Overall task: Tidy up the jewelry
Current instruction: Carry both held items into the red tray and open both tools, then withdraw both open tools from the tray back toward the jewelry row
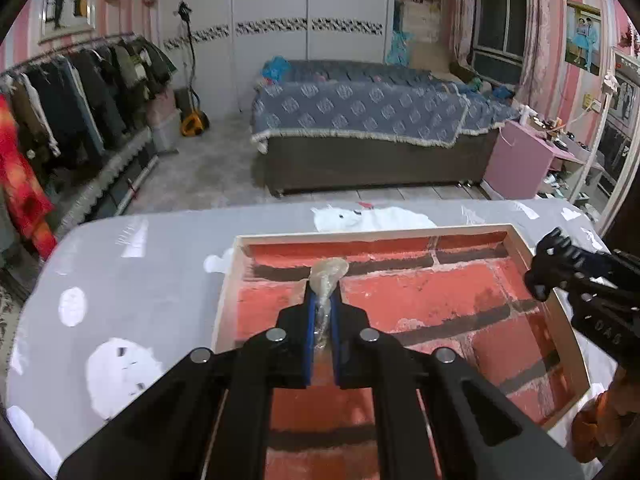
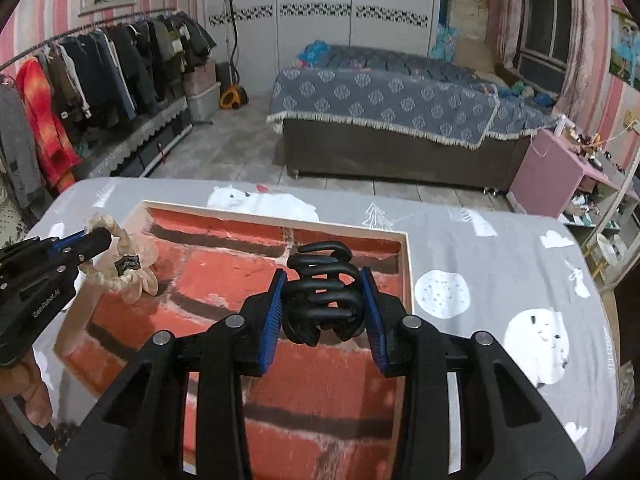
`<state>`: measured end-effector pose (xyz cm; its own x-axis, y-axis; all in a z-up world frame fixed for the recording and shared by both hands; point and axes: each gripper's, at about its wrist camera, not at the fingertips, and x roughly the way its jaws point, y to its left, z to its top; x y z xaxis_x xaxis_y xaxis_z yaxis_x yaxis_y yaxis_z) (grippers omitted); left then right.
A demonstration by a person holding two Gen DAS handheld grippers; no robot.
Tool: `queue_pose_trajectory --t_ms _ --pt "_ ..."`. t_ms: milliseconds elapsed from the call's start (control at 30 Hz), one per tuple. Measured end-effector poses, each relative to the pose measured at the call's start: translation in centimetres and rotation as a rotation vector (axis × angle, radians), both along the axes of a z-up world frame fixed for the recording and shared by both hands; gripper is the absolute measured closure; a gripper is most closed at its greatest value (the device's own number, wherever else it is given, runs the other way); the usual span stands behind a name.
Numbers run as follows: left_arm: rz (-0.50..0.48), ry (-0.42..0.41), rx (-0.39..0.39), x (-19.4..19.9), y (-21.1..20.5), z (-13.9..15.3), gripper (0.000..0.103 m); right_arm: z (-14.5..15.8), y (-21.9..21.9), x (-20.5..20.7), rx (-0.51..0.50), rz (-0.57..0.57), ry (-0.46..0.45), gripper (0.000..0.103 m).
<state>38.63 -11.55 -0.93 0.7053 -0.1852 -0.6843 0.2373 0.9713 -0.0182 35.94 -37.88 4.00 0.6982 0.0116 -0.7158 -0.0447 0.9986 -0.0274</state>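
A shallow tray [image 1: 520, 245] [image 2: 405, 264] with a red brick pattern inside and a pale rim lies on the grey table. My left gripper [image 1: 323, 300] [image 2: 102, 240] hangs over the tray's left part, shut on a cream scrunchie [image 1: 326, 276] [image 2: 134, 268] with a small dark tag. My right gripper [image 2: 324, 300] [image 1: 540, 276] is over the tray's right part, its blue pads pressed on the sides of a black claw hair clip [image 2: 322, 288]. In the left wrist view the clip is hard to tell from the black gripper.
The grey tablecloth [image 2: 480, 264] has white bear and snowball prints. Beyond the table's far edge stand a bed [image 1: 360, 120], a clothes rack [image 1: 80, 92] at left and a pink cabinet [image 1: 520, 160] at right. A hand [image 2: 32, 392] shows at the lower left.
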Motion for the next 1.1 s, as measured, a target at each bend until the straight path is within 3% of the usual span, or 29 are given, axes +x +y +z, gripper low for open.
queue_pose_trajectory --t_ms 300,467,533,567,633,833,1100 --pt "0.023 0.080 0.008 3.4 -0.3 -2.9 0.093 -3.8 -0.5 4.2 -0.005 -0.030 0.126 0.066" --pt "0.028 0.101 0.014 3.7 -0.3 -4.0 0.092 -4.8 -0.8 4.9 0.001 -0.041 0.147 0.064" --pt "0.041 0.103 0.008 3.7 -0.1 -3.9 0.081 -4.7 -0.9 5.0 0.005 -0.045 0.141 0.040" --pt "0.041 0.105 0.004 3.7 0.0 -3.8 0.075 -4.6 -0.9 5.0 0.006 -0.048 0.136 0.037" --pt "0.058 0.087 -0.005 3.4 0.5 -3.2 0.049 -4.3 -1.0 4.9 0.009 -0.051 0.127 0.037" --pt "0.040 0.015 -0.018 0.6 1.4 0.0 0.047 -1.9 -1.6 2.3 0.029 -0.030 0.071 0.037" --pt "0.014 -0.156 0.004 -8.1 5.4 6.9 0.047 5.6 -3.9 -8.4 0.034 -0.002 -0.114 0.035"
